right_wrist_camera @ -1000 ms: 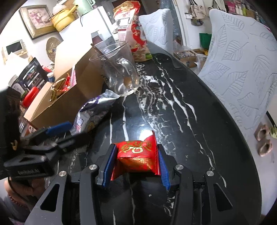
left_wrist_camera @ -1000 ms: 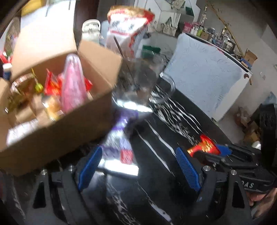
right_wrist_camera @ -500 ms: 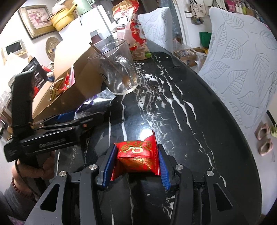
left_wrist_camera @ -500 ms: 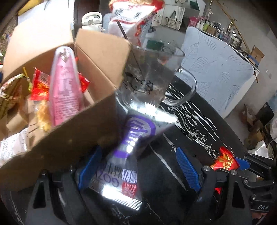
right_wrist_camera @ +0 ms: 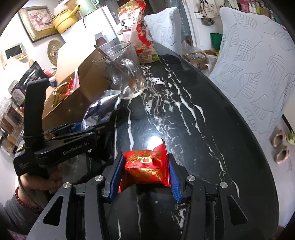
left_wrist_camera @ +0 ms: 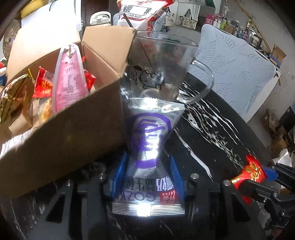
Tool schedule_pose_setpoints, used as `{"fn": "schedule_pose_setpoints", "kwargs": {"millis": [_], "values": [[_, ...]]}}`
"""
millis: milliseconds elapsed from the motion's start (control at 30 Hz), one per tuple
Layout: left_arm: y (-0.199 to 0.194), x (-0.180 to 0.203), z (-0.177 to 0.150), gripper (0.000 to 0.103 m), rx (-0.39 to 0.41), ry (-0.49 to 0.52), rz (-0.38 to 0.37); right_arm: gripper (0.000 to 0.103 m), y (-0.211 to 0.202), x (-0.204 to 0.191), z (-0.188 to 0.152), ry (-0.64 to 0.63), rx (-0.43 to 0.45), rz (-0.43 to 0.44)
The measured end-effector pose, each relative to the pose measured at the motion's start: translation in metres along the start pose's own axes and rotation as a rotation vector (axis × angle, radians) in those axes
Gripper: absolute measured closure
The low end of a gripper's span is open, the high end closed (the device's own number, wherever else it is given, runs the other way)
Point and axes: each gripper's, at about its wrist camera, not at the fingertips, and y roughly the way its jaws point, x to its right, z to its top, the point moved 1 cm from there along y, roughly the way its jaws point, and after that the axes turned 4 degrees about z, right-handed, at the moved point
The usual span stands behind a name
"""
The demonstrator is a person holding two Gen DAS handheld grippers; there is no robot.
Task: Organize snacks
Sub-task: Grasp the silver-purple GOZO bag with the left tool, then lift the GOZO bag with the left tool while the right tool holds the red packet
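A silver and purple snack packet (left_wrist_camera: 151,133) lies on the black marble table (left_wrist_camera: 212,140), against the wall of an open cardboard box (left_wrist_camera: 73,138). My left gripper (left_wrist_camera: 148,175) is closing on the packet; its blue pads pinch it into a waist. The box holds several snacks, among them a pink pouch (left_wrist_camera: 68,77). In the right wrist view my right gripper (right_wrist_camera: 145,173) is shut on a red and gold snack packet (right_wrist_camera: 145,160), low over the table. The left gripper (right_wrist_camera: 86,127) shows there at the left, held by a hand.
A glass mug (left_wrist_camera: 166,61) with a spoon stands just behind the silver packet, beside the box corner. A large red and white snack bag (left_wrist_camera: 140,13) stands behind the mug. Pale blue leaf-patterned chair covers (right_wrist_camera: 254,73) ring the table's curved right edge.
My left gripper moved forward and down around the silver packet, and its jaws came together on it. The right gripper and the red packet stayed where they were.
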Motion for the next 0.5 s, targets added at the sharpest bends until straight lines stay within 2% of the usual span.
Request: {"fn": "schedule_pose_setpoints", "kwargs": {"millis": [200,500], "values": [[-0.018,0.013,-0.025,0.057,-0.033,0.027,-0.036,0.058,-0.008,-0.003,-0.009,-0.003,0.004,0.003],[-0.052,0.021,-0.067,0.057,-0.063,0.008,-0.075,0.058,-0.023,-0.008,-0.031,-0.004,0.004,0.016]]}}
